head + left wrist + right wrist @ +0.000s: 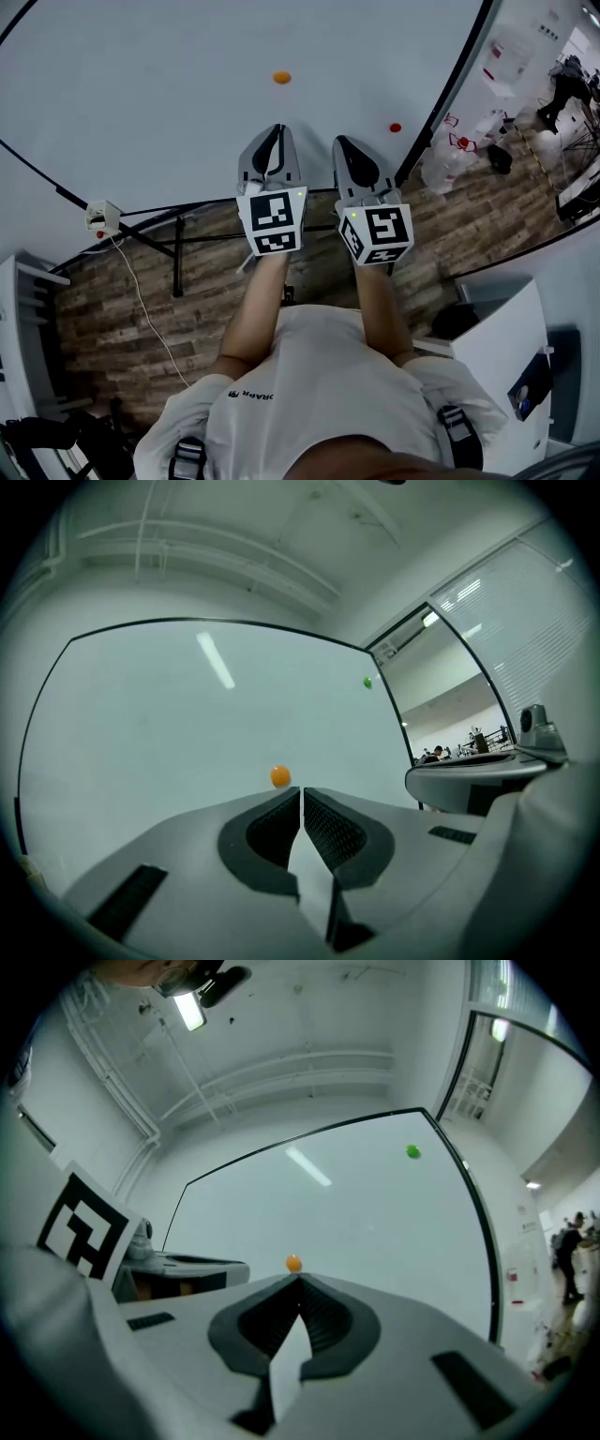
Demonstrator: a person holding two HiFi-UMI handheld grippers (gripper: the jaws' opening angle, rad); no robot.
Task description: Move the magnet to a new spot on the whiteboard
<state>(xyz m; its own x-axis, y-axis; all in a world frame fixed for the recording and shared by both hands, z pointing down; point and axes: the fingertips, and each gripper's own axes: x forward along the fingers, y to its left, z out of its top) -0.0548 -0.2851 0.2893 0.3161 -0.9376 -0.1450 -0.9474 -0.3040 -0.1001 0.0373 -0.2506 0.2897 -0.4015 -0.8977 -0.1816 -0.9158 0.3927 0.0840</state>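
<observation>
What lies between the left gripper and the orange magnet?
Only bare whiteboard: in the head view, nothing sits between the shut left gripper and the orange magnet beyond its tips.

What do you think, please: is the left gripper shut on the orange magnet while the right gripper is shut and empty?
Not quite: the left gripper is shut on nothing; the left gripper view shows the orange magnet on the whiteboard beyond its closed jaws. The right gripper is shut and empty.
</observation>
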